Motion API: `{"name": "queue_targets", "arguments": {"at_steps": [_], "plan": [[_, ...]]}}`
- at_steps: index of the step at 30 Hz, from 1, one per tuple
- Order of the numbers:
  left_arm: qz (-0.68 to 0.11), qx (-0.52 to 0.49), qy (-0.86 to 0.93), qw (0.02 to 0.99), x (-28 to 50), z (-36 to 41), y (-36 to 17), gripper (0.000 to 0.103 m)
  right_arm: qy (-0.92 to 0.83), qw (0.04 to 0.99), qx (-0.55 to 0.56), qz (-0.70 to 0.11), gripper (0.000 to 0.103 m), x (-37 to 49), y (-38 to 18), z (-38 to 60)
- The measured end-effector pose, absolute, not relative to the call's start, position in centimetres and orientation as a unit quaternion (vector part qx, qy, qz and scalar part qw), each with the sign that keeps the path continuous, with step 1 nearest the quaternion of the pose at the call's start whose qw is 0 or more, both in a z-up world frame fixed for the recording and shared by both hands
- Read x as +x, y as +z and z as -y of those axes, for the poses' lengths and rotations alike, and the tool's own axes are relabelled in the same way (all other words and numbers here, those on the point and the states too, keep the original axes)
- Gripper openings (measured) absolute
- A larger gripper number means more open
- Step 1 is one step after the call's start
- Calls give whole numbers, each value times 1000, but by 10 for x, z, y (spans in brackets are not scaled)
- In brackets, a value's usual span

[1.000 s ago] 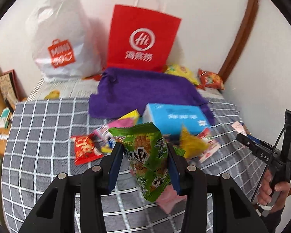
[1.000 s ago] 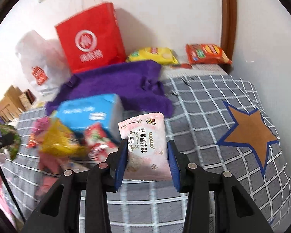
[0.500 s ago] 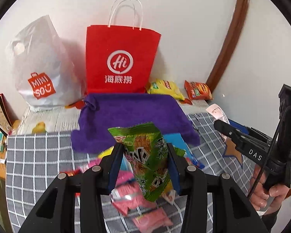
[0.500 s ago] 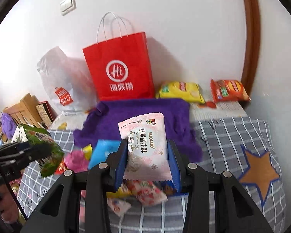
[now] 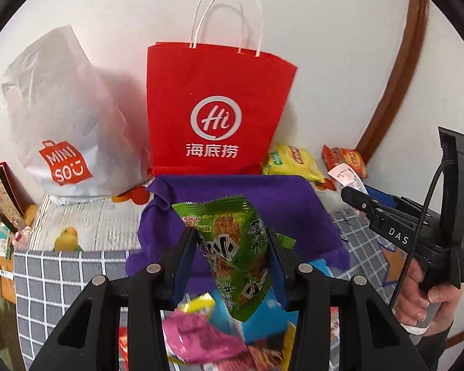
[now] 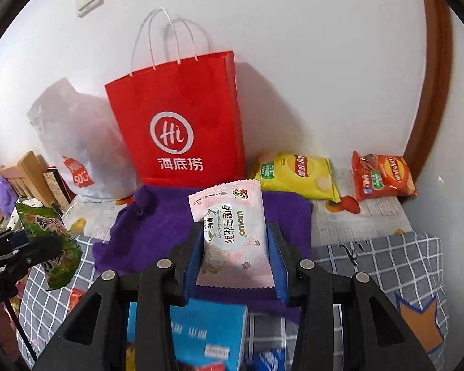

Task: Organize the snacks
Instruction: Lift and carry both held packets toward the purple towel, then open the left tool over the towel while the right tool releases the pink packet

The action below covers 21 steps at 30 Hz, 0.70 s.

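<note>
My left gripper [image 5: 230, 266] is shut on a green snack packet [image 5: 232, 247], held above a purple cloth [image 5: 287, 204]. My right gripper [image 6: 235, 262] is shut on a pale pink snack packet [image 6: 232, 225], also above the purple cloth [image 6: 157, 225]. A red paper bag [image 5: 213, 108] stands upright against the wall behind the cloth, its mouth open at the top; it shows in the right wrist view too, red paper bag [image 6: 182, 123]. The left gripper with its green packet [image 6: 51, 247] appears at the left edge of the right wrist view. The right gripper [image 5: 355, 198] shows at the right of the left wrist view, held by a hand [image 5: 423, 303].
A white plastic bag [image 5: 62, 117] stands left of the red bag. A yellow chip bag [image 6: 297, 176] and an orange-red chip bag [image 6: 380, 176] lie by the wall on the right. A blue box [image 6: 207, 330] and several loose snack packets [image 5: 201, 337] lie on the grey checked cover [image 6: 386, 262] below.
Both grippers have risen and moved toward the wall with their packets still gripped. The red bag and purple cloth now look closer, and the loose snack pile has slid to the bottom of view.
</note>
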<state>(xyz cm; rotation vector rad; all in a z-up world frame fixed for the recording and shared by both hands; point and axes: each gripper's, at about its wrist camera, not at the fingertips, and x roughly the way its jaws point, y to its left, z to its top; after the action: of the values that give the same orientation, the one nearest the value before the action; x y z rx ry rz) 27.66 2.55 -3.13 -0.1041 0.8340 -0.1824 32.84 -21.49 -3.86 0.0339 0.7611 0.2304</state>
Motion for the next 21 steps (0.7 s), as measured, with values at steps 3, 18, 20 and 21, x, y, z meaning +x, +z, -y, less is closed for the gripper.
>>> {"name": "queue_targets", "arguments": {"at_steps": [3, 18, 20, 21], "plan": [[-405, -50, -88, 909, 294, -26, -35, 42, 113, 919, 12, -377, 40, 349, -47, 212], [-439, -63, -70, 894, 371, -52, -89, 42, 119, 900, 7, -419, 40, 416, -103, 213], [-447, -67, -71, 889, 376, -54, -100, 42, 121, 893, 13, -433, 40, 421, -118, 216], [-453, -67, -70, 886, 379, -53, -105, 41, 123, 889, 12, -441, 40, 424, -123, 215]]}}
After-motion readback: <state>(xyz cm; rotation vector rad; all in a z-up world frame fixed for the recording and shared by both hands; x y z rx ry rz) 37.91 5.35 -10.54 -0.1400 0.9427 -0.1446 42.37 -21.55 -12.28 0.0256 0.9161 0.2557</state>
